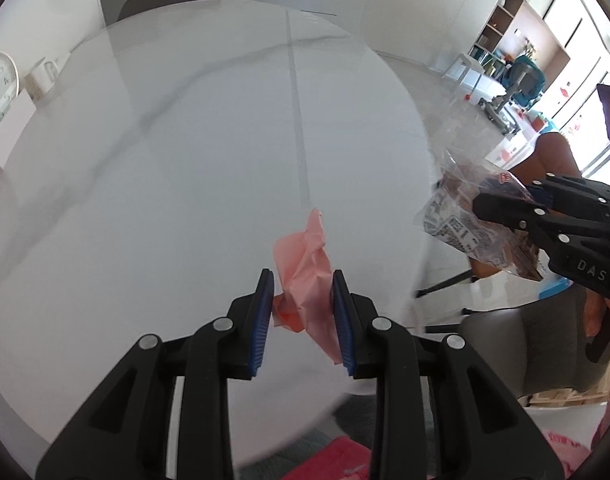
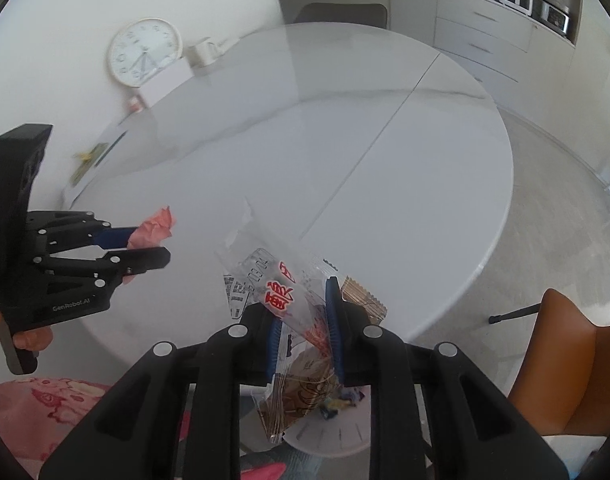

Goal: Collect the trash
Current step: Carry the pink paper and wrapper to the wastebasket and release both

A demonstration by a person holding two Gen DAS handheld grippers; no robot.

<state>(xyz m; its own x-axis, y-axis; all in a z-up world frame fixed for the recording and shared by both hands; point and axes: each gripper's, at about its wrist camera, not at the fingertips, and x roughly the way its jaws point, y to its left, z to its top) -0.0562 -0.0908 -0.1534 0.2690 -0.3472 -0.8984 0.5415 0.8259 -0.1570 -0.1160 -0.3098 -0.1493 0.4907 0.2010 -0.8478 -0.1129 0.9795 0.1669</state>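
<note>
Above the round white table, your left gripper pinched a crumpled pink paper between its blue pads, while your right gripper clamped a clear snack wrapper, its long axis running back along the fingers. Both pieces hung off the tabletop near its front edge, the wrapper to the paper's right; no bin showed.

The left hand-held gripper reads "GenRobot.AI"; the right hand-held gripper shows "DAS".
</note>
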